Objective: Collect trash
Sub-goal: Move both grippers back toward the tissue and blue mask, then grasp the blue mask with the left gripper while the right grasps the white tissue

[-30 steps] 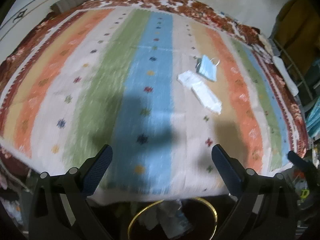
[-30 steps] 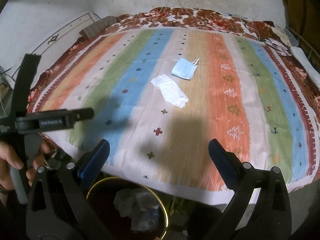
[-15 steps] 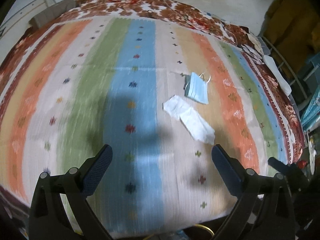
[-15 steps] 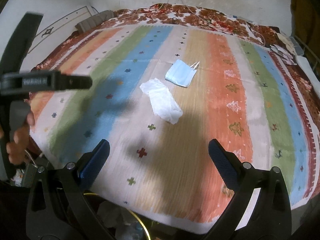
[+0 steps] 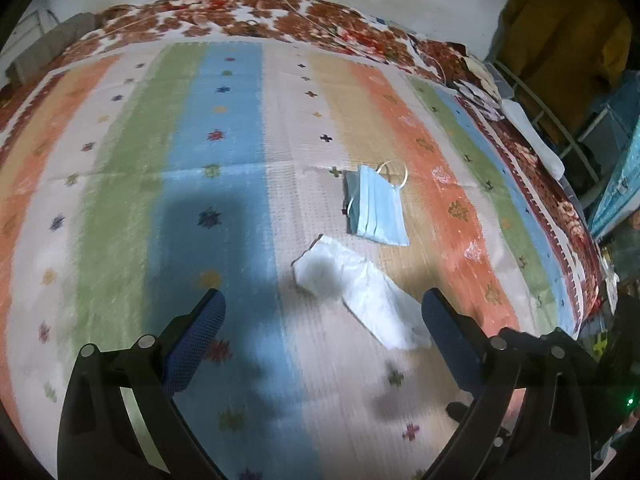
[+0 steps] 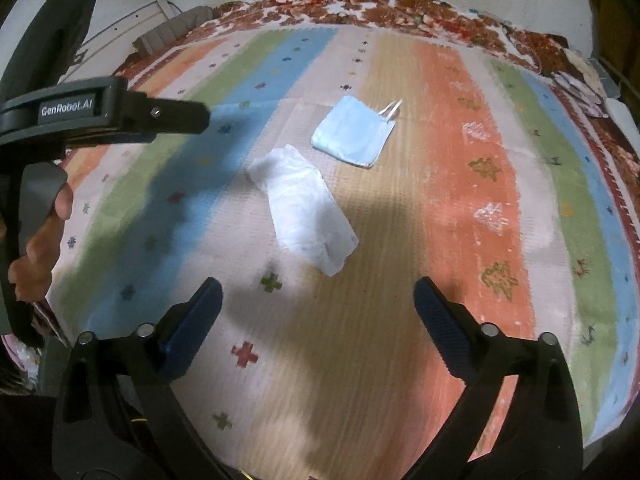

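A crumpled white tissue (image 6: 304, 210) lies flat on the striped bedspread (image 6: 460, 240), just beside a pleated blue face mask (image 6: 352, 136); my left gripper (image 5: 320, 336) and right gripper (image 6: 316, 316) hover over them, jaws apart

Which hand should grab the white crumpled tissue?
Probably the left gripper: the white crumpled tissue lies right between its open fingers. The right gripper, also open, sits just short of it.

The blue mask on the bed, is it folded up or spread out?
Folded. The mask lies flat as a compact squarish pad, with both white ear loops bunched at one corner. It lies beside the tissue.
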`<state>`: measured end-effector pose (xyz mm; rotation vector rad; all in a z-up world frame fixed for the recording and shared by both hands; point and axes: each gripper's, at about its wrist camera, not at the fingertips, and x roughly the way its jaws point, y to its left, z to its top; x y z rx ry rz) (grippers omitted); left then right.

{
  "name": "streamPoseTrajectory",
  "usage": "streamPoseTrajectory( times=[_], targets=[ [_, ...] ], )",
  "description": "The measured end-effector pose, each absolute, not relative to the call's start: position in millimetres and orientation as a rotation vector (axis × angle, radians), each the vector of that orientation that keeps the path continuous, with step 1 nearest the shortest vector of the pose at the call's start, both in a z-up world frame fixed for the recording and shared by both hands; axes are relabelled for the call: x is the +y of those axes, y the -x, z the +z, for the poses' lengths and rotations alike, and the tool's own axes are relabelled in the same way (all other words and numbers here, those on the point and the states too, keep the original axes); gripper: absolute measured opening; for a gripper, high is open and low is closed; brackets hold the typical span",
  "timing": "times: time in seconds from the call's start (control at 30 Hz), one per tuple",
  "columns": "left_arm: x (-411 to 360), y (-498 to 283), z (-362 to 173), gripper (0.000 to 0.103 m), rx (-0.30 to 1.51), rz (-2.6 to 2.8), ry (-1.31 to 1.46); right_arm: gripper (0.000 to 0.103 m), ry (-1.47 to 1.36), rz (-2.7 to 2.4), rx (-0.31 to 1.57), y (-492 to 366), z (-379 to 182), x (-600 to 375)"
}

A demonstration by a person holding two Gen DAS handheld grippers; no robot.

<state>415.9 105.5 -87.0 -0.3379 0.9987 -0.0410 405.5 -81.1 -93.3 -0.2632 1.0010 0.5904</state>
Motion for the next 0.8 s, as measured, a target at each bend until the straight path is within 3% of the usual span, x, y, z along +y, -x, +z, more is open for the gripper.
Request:
streamPoseTrajectory(
  times=[0.2, 0.67, 0.8],
  targets=[
    [109.6, -445.1, -108.1, 0.086, 0.989, -0.124, 0.382, 0.080, 0.234, 0.604, 1.013, -421.4, -106.2, -74.5],
    [91.6, -500.3, -139.9, 0.070, 1.013, -0.167, 0.362, 0.050, 0.114, 0.610, 1.109, -454.0, -137.5, -67.4],
    [78.2, -512.6, -148.2, 0.059, 1.024, -0.171, 0.323, 0.034, 0.074, 0.618, 1.119, -456.4, -142.4, -68.1]
  ],
)
